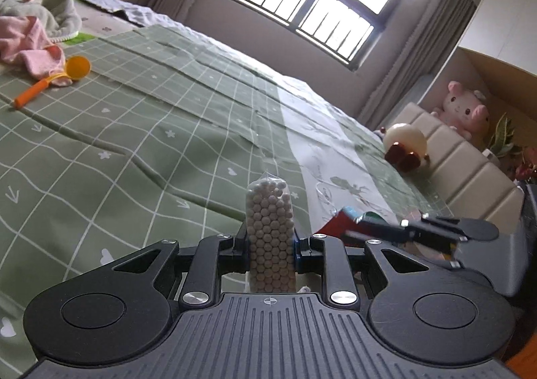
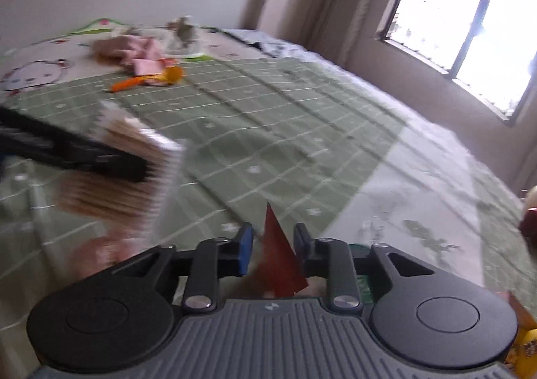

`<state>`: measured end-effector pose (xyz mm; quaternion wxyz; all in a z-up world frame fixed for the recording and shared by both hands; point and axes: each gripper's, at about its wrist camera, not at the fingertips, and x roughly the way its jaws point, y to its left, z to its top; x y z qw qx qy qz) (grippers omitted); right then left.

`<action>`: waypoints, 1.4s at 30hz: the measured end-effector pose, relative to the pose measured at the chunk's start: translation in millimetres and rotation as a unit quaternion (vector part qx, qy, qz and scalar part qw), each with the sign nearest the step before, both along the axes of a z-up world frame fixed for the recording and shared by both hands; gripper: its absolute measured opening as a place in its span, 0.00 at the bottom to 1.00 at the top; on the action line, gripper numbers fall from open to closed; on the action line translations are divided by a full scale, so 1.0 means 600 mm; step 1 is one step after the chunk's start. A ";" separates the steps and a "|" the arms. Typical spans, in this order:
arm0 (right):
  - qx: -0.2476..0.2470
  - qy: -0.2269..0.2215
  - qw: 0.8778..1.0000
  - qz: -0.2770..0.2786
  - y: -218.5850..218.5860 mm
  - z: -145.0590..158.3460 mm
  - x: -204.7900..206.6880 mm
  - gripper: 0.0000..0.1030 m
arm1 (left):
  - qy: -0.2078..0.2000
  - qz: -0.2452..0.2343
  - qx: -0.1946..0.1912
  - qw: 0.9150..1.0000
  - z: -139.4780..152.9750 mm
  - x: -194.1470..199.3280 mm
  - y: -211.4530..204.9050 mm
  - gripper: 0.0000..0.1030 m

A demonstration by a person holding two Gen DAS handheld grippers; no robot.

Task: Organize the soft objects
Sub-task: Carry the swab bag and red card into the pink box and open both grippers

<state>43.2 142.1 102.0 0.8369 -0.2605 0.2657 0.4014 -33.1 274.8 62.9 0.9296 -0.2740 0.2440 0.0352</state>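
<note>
Between my left gripper [image 1: 270,245] fingers stands a clear bag of beads [image 1: 270,228], pinched upright, jaws narrowed onto both its sides. Little looks sorted: far left on the green bedspread [image 1: 151,130] a pink cloth [image 1: 25,43] and orange scoop [image 1: 67,72] lie loose. My right gripper [image 2: 273,253] is partly closed around 1 red packet [image 2: 280,265]; contact looks one-sided, grip uncertain.

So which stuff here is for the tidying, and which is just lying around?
For the job: clear bag of beige beads in the left gripper; red packet in the right gripper; pink cloth.
Lying about: orange plastic scoop; pink plush pig.
</note>
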 end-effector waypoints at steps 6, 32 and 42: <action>-0.030 0.014 0.999 -0.019 0.018 -0.024 0.005 0.07 | 0.004 -0.005 -0.001 1.000 -0.004 -0.002 0.000 0.24; 0.142 -0.037 0.954 -0.261 -0.530 0.276 0.149 0.03 | -0.081 -0.241 0.063 0.965 0.222 0.273 -0.396 0.24; 0.173 0.058 0.929 -0.321 -0.651 0.128 0.232 0.03 | -0.002 -0.298 -0.002 0.955 0.097 0.422 -0.515 0.26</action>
